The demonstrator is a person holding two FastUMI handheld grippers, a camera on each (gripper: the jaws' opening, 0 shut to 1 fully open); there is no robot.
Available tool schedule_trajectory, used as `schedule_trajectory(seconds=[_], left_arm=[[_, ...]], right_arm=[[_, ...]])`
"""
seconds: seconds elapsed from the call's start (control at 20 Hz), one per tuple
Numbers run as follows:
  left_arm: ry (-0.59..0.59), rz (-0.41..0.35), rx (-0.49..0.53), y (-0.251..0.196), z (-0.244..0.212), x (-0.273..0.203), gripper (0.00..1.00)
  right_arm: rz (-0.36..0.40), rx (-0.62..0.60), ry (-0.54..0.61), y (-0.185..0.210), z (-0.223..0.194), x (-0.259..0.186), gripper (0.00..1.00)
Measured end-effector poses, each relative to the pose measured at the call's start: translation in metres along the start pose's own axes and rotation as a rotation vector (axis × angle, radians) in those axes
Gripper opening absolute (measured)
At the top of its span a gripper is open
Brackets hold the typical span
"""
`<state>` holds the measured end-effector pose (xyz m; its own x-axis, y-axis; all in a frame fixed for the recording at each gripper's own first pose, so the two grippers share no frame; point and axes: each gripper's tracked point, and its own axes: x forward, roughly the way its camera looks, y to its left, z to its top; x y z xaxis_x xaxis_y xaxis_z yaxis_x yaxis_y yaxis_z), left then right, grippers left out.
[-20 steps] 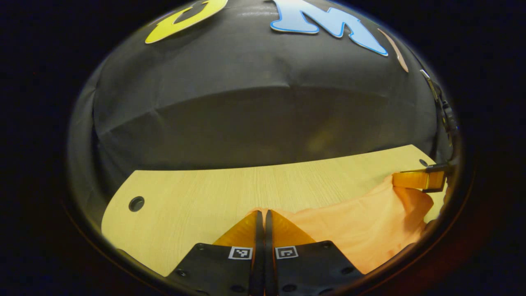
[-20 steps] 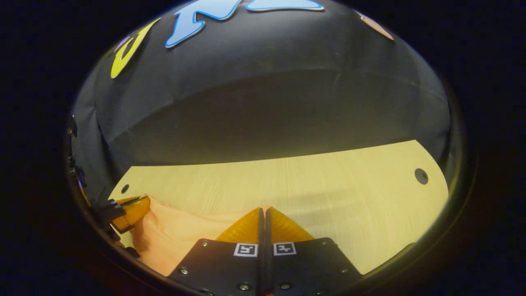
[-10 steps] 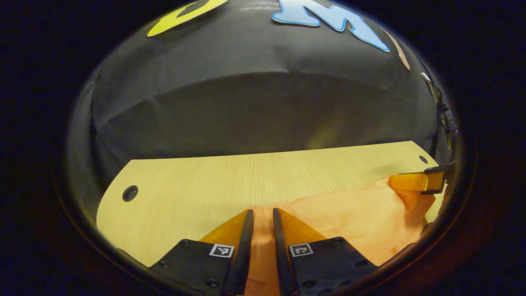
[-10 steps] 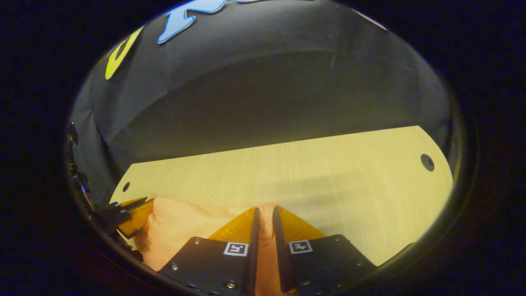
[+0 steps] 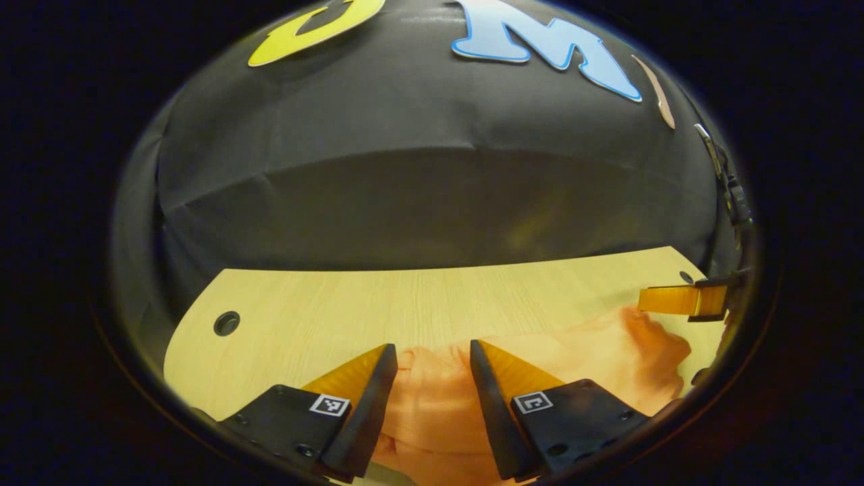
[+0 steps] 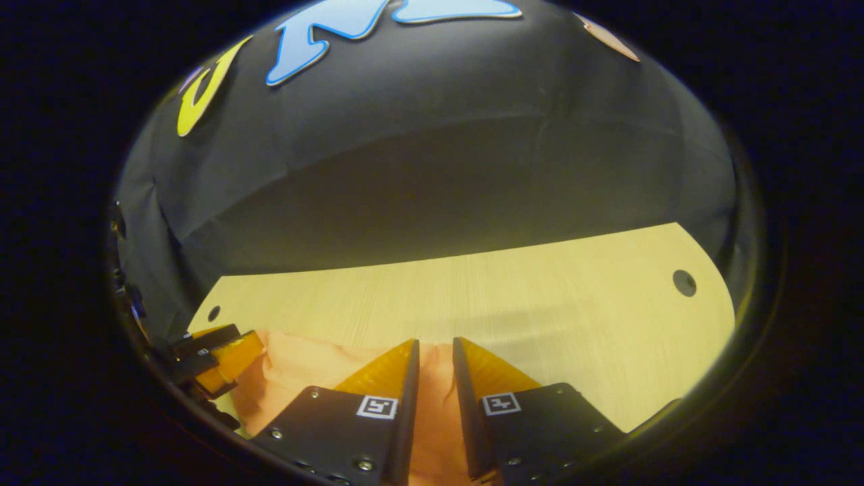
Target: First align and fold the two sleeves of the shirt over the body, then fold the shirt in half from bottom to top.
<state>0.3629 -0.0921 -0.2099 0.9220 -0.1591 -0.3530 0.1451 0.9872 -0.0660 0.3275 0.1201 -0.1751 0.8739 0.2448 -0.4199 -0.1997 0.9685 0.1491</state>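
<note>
Now left gripper (image 5: 432, 358) parted wide over shirt (image 5: 574, 351)

Left gripper (image 5: 426, 354) with fingers (image 5: 368, 398) spread wide, right gripper (image 6: 435, 347) parted more narrowly, both low.

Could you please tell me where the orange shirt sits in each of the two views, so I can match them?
Left gripper view: the crumpled orange cloth shirt lies lower centre to right, behind the open left tongs.
Right gripper view: it lies lower left to centre.
Shared landmark: the pale wooden table under it.
</note>
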Motion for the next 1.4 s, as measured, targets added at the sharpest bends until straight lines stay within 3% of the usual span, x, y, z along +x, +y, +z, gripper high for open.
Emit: schedule_trajectory(seconds=[0.55, 1.4], left_arm=[[-0.026, 0.016, -0.038, -0.006, 0.024, -0.106, 0.74], [-0.001, 0.047, -0.091, -0.019, -0.025, -0.320, 0.73]], right_arm=[[0.023, -0.035, -0.022, 0.029, -0.006, -0.100, 0.31], [0.073, -0.027, -0.035, 0.058, -0.083, -0.291, 0.31]])
